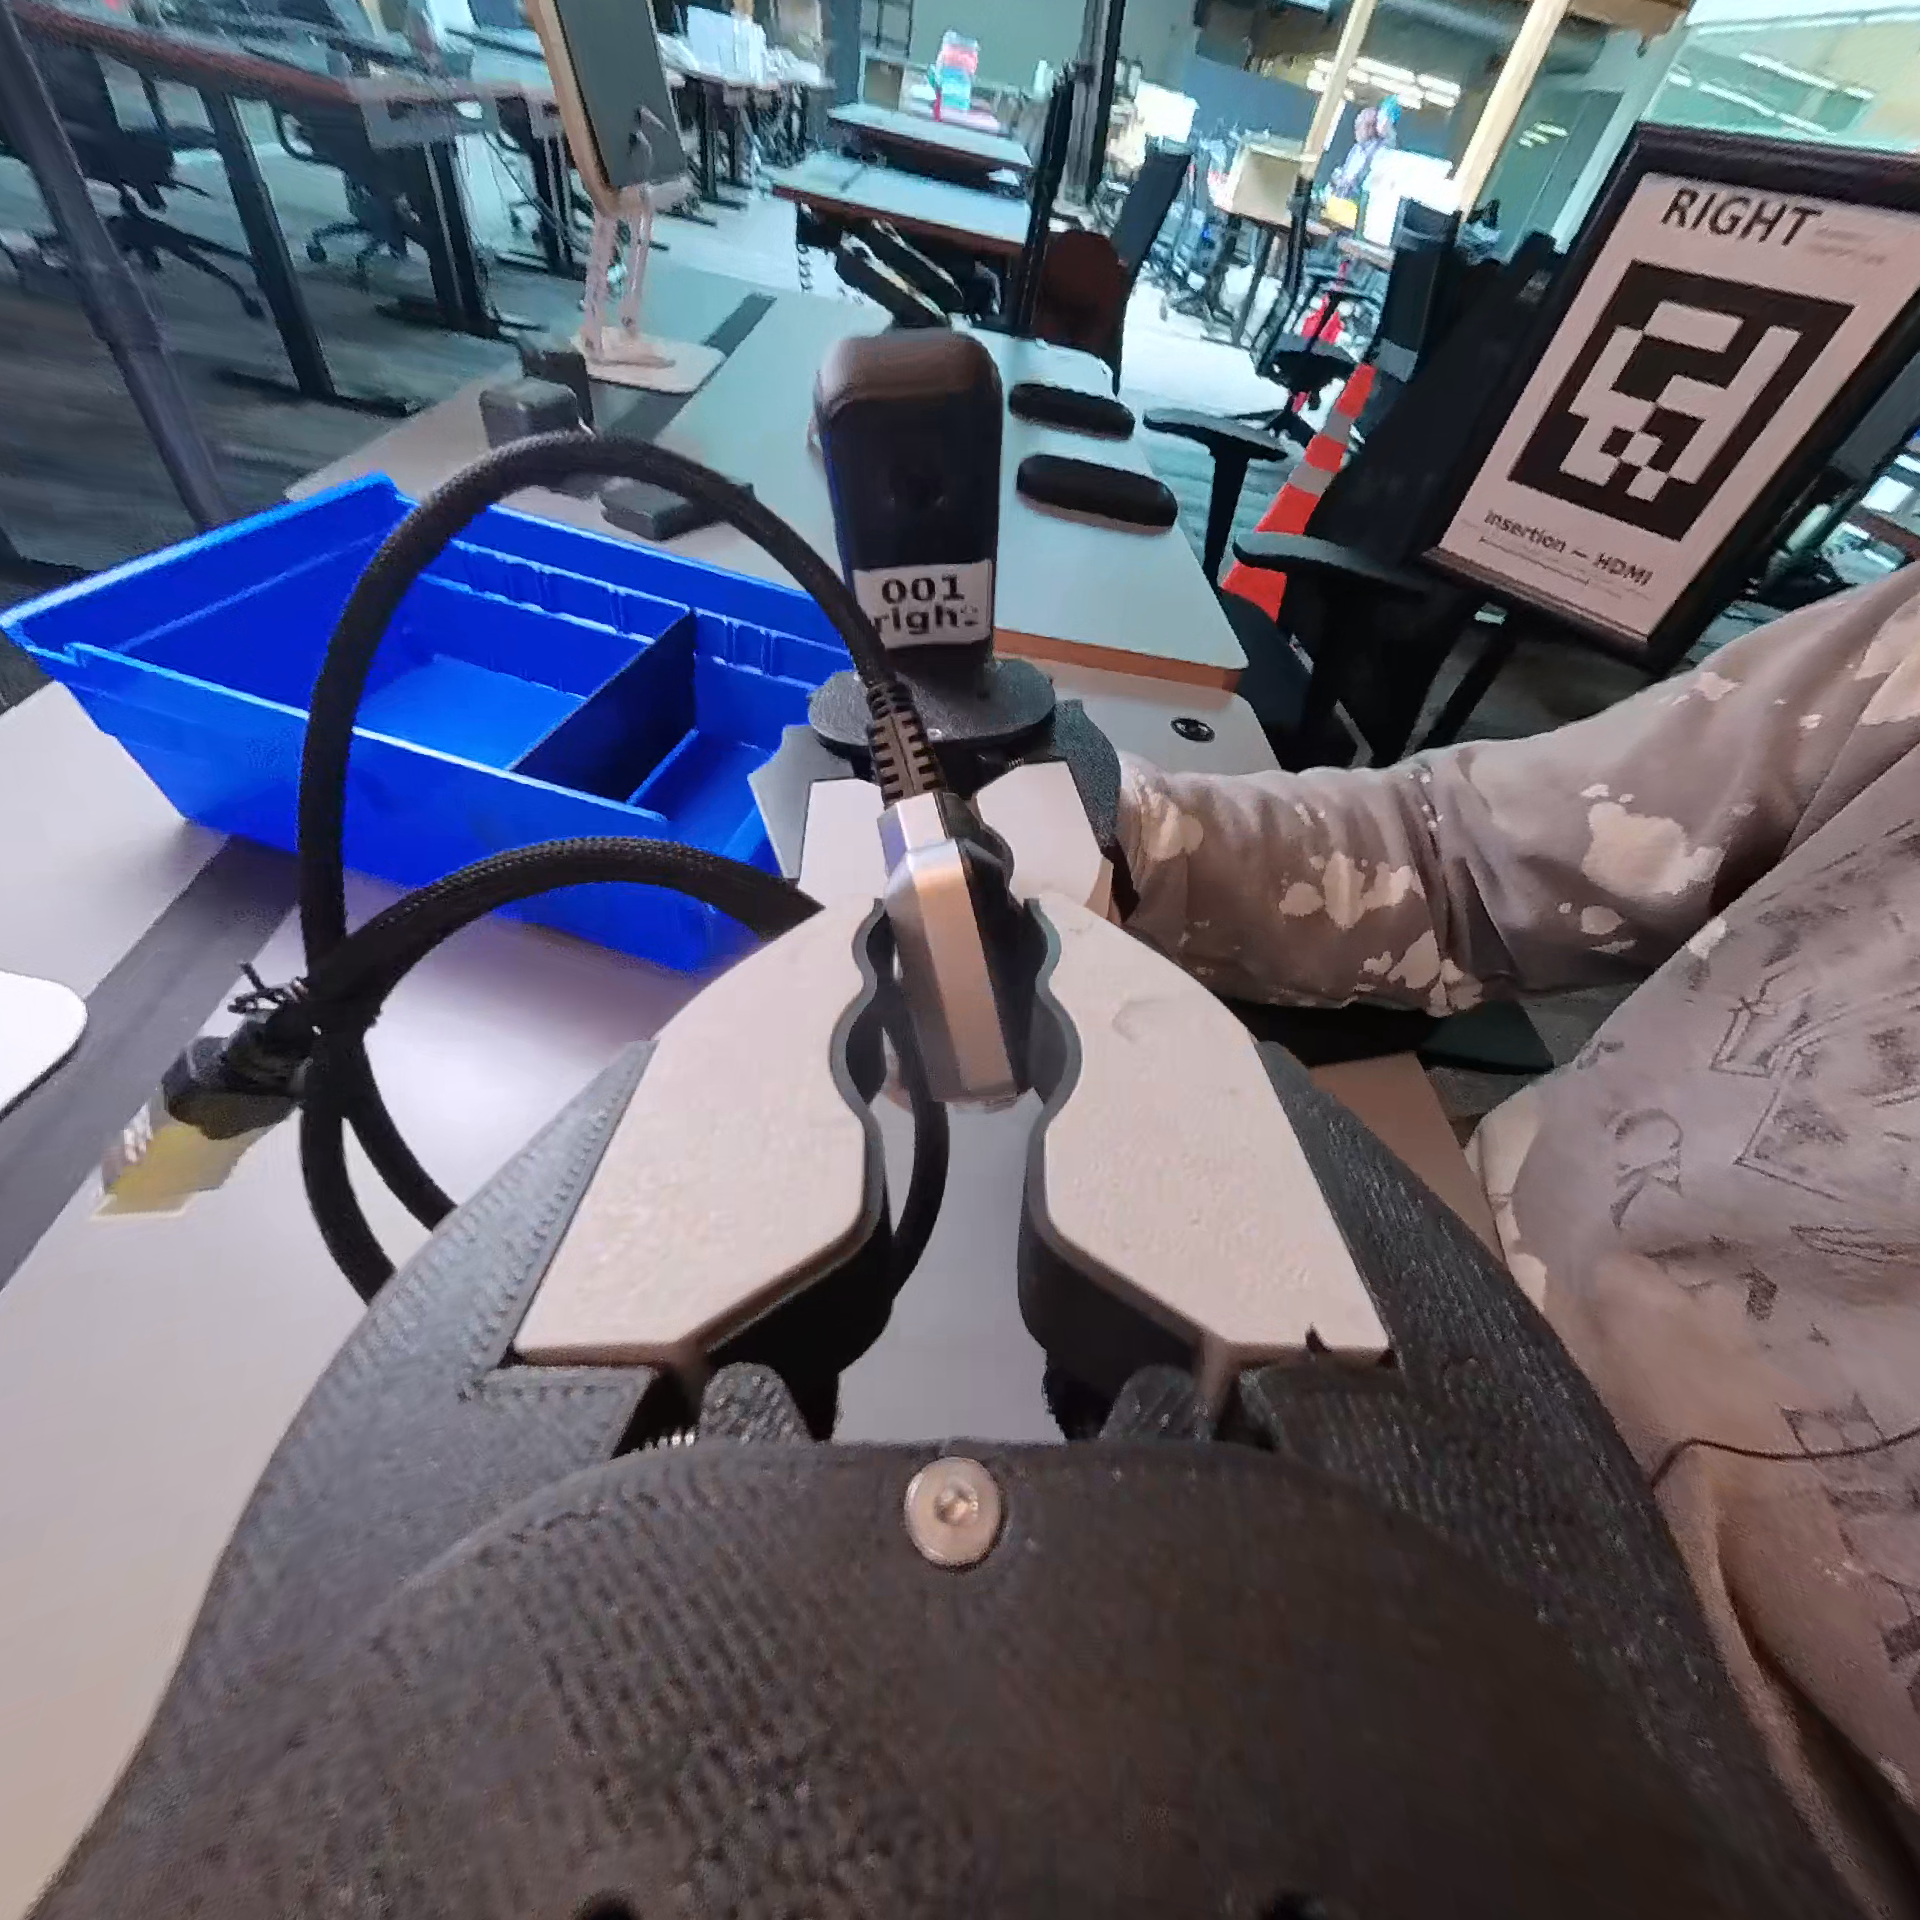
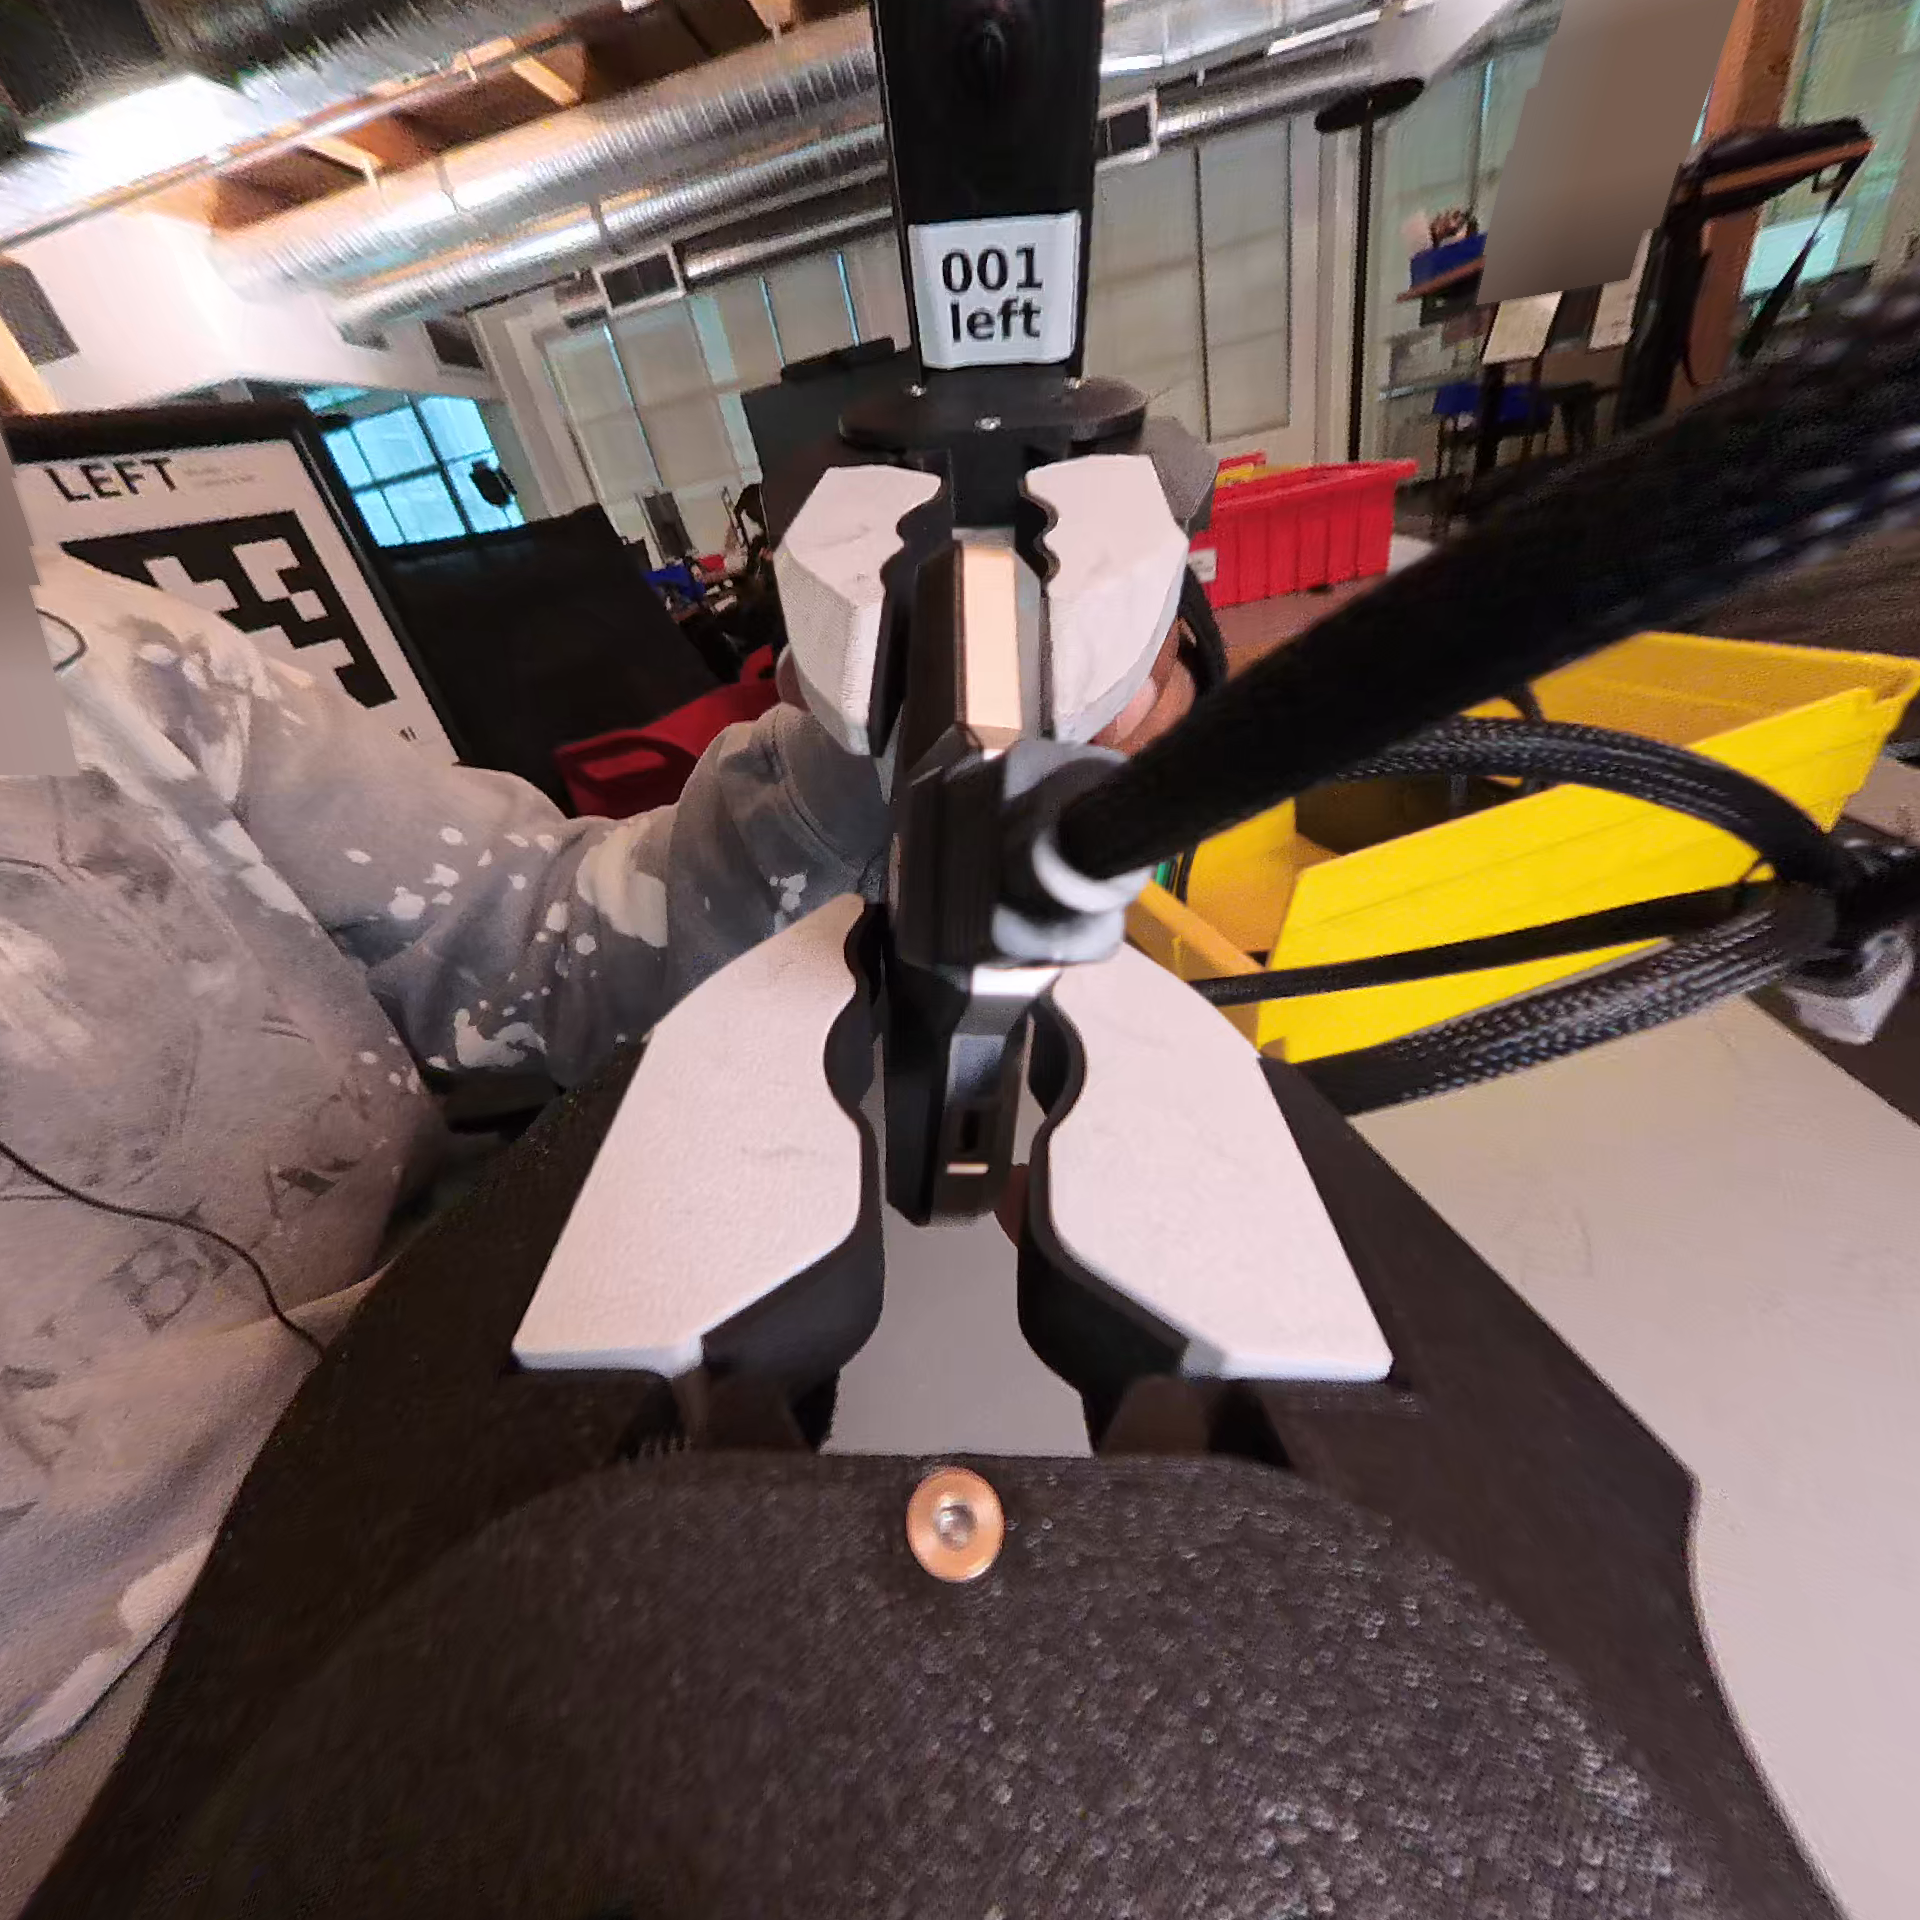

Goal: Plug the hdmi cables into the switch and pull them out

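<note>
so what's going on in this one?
A person in a grey mottled sleeve holds both grippers face to face above the table. The left gripper clamps a small silver flat HDMI switch. The right gripper grips the black-and-silver plug of a black braided HDMI cable, which meets the switch's end. Whether it is fully seated is unclear. A blue divided plastic bin sits behind.

The left gripper (image 1: 951,1029) and right gripper (image 2: 951,1049) faced each other tip to tip, each apparently clamped, both raised, arms extended from the person's sleeves.
</note>
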A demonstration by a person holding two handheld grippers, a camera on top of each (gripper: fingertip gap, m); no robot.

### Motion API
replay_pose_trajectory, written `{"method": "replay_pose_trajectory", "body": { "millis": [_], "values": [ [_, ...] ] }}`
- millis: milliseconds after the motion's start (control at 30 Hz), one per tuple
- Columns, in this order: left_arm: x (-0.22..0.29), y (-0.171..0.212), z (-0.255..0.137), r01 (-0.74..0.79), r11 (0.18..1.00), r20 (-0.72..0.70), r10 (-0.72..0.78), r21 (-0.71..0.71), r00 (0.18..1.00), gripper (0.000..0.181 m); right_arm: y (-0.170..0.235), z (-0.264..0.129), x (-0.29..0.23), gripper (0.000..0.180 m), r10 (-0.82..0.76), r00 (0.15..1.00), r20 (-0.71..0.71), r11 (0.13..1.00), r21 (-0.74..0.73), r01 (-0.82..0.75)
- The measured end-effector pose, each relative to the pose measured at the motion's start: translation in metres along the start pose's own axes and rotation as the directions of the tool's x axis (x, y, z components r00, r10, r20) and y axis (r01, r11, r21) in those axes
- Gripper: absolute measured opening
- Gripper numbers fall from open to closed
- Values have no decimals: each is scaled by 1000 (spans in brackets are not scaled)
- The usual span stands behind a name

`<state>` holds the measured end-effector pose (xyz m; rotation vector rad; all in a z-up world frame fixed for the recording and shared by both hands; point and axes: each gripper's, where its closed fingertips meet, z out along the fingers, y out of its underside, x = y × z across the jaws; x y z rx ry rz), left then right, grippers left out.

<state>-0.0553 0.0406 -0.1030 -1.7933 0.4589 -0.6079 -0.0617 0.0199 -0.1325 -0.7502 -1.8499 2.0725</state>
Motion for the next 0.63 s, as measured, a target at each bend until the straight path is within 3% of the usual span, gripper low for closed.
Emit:
{"method": "replay_pose_trajectory", "body": {
  "millis": [100, 200, 267, 333, 467, 567, 633],
  "values": [
    [-5, -10, -9, -29, 998, 41, 26, 64, 999, 28, -13, -2, -2, 27, 14, 1000, 15, 998, 68, -15],
    [-16, -26, -41, -60, 988, 131, 42, 141, 991, 33, -27, -11, 1, 27, 20, 1000, -8, 991, 133, -19],
    [-36, -33, -80, -63, 981, 269, 11, 185, 963, 31, -39, -20, 4, 27, 9, 999, -43, 984, 176, -1],
    [-70, -30, -127, -58, 983, 471, -30, 172, 882, 27, -50, -31, 4, 27, -10, 998, -68, 979, 204, 24],
    [-154, 16, -218, 135, 983, 756, 8, -127, 654, 32, -59, -45, 11, 27, -30, 992, -122, 976, 209, 55],
    [-201, 71, -264, 350, 878, 818, 77, -327, 570, 39, -57, -48, 17, 28, -27, 988, -151, 979, 193, 57],
    [-216, 108, -281, 432, 773, 806, 168, -465, 568, 44, -53, -46, 21, 27, -28, 985, -170, 983, 174, 58]
  ]
}}
